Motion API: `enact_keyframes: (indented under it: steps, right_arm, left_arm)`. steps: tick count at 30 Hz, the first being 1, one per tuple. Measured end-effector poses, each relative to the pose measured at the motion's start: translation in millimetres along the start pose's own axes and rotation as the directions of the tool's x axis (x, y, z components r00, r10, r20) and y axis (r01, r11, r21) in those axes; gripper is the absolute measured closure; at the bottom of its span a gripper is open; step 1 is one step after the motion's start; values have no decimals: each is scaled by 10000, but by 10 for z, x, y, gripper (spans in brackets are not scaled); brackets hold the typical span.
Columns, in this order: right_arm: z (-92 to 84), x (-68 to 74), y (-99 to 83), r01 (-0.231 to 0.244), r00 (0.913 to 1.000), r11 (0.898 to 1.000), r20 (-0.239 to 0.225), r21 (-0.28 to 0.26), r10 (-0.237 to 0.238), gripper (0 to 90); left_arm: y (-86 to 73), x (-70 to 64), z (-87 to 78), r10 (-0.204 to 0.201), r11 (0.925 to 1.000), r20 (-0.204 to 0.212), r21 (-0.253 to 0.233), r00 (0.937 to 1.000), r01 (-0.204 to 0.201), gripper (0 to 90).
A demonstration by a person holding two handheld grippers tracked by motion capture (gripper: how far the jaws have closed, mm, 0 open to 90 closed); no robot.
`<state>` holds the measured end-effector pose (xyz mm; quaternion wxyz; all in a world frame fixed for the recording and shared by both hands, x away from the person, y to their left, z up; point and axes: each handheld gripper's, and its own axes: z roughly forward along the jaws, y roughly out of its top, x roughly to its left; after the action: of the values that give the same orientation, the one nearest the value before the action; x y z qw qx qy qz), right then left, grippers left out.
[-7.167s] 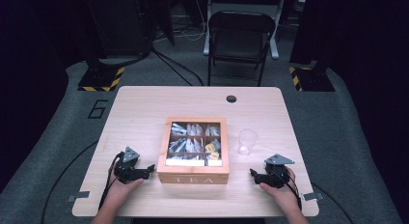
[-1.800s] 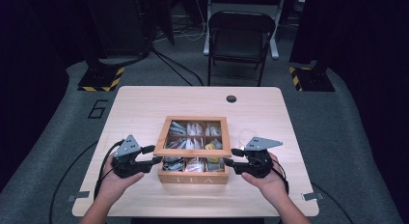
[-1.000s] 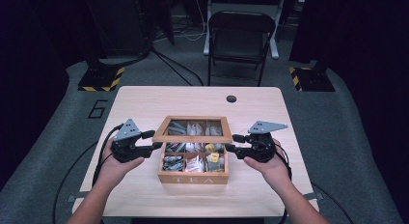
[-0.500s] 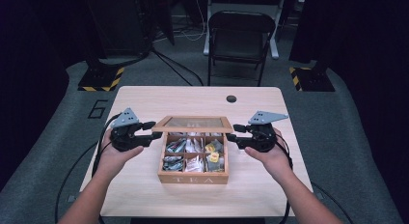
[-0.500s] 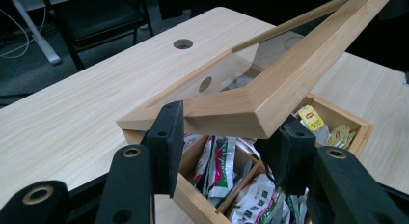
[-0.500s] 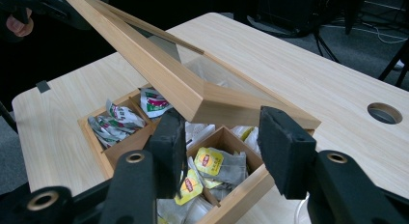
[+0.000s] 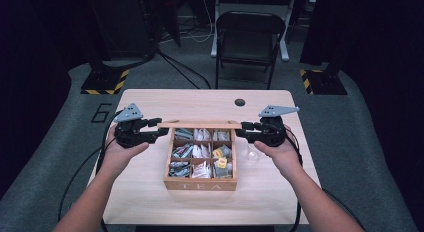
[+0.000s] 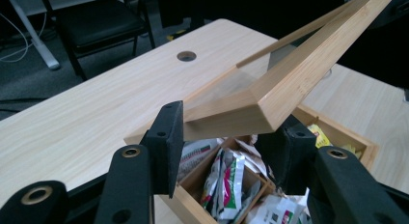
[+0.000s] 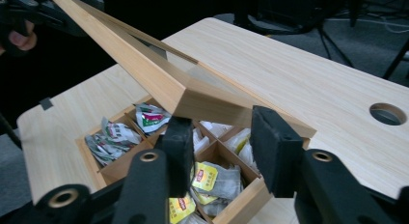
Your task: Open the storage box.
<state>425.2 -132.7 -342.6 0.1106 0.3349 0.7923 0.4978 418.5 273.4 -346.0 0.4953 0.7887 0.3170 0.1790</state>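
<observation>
The lid [image 7: 200, 125] of the wooden tea box [image 7: 201, 182] is swung up off the box, which sits in the middle of the tabletop [image 7: 150, 99], and it hangs tilted with its back edge at the box's far wall. The left tongs [image 7: 161, 133] straddle its left front corner and the right tongs [image 7: 241, 133] its right front corner. Both have just been shifting their spread, the left opening a touch, the right narrowing. In each gripper view the wood corner [image 8: 260, 105] lies between the jaws with gaps showing beside it, so I judge the lid cradled rather than squeezed, though contact underneath is hard to see.

The lid is a stiff wooden frame around a clear pane (likely glass or plastic, so better not dropped). It looks light, smooth and a bit slippery on its varnished faces. The two front corners give the fairest hold, on the wood and off the pane. The tea bags [image 9: 208, 178] below are loose and soft.
</observation>
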Motion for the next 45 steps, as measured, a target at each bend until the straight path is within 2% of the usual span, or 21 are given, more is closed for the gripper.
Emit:
enact_keyframes:
  steps: [7,12,18,22,26,30,34,38,42,45]
  right_arm:
    - [24,-27,77,48,9998,10000,168,41,-48,629]
    - [41,-55,113,90,9998,10000,202,-17,-89,625]
    - [63,-83,139,46,9997,9999,233,-131,-43,623]
    - [72,-100,150,34,9997,9998,252,-204,-28,622]
    - [77,-111,158,50,9995,9994,304,-333,-40,620]
    - [109,-126,159,258,9992,9993,296,-273,-250,588]
    - [177,-142,134,323,9980,9995,544,-14,-322,560]
    - [256,-193,127,403,9961,9991,787,-112,-393,547]
    - [331,-257,126,316,9942,9993,1032,-175,-297,547]
    - [371,-306,130,105,9950,9995,997,-282,-77,545]
  left_arm:
    - [-67,111,112,-122,9999,-415,81,9991,126,528]
    - [-106,177,229,-190,9998,-409,-1,9990,190,532]
    - [-112,208,382,-56,9997,-754,234,9971,73,556]
    - [-108,223,406,-152,9997,-829,167,9964,166,582]
    - [-90,234,429,-21,9999,-967,148,9953,35,596]
    - [-82,249,447,41,9998,-966,204,9953,-21,596]
    - [-70,261,458,-18,9999,-971,151,9953,33,596]
    - [-57,282,471,-126,9999,-988,72,9950,134,597]
    - [-36,315,485,-269,9996,-932,7,9953,271,597]
    - [-20,337,499,-340,9994,-919,-47,9952,337,599]
